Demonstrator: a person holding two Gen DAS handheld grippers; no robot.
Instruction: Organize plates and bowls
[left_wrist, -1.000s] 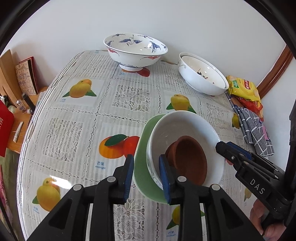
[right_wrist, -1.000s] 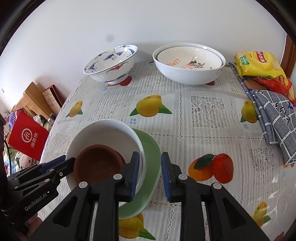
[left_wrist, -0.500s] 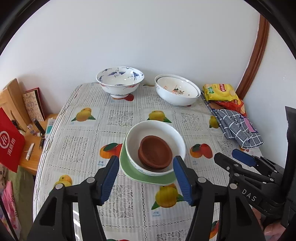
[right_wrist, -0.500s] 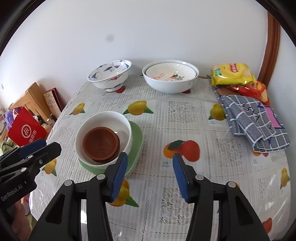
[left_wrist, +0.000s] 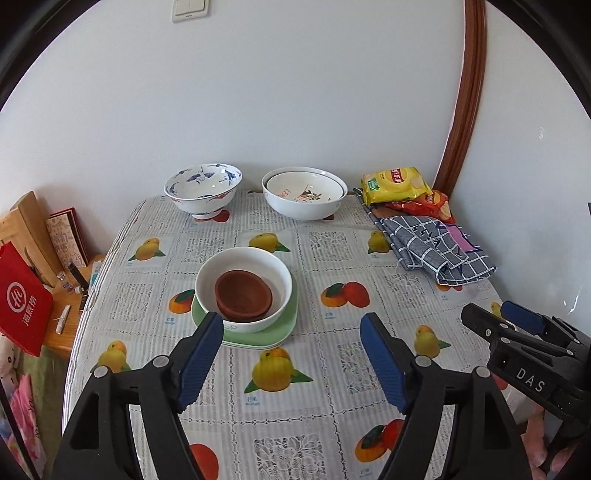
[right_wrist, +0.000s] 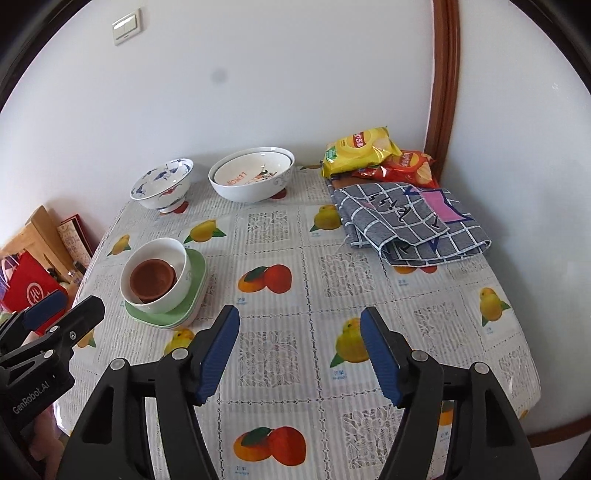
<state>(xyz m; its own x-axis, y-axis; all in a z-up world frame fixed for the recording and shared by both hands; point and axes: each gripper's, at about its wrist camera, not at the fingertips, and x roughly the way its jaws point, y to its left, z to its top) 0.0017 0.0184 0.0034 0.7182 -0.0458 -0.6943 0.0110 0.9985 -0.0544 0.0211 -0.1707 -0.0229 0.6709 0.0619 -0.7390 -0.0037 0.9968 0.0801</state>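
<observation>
Two wrist cameras look down at an angle over one table

Both look from the near side of the table (left_wrist: 332, 373) toward the wall. The left view has the white bowl (left_wrist: 243, 284) centred and near; the right view (right_wrist: 157, 275) has it further left. Both share this bowl and the far bowls.

A small bowl (left_wrist: 243, 294) is sitting inside a bowl (left_wrist: 244, 264) on a plate (left_wrist: 286, 325); two bowls (left_wrist: 202, 192) (left_wrist: 304, 199) are standing at twelve o'clock.
</observation>
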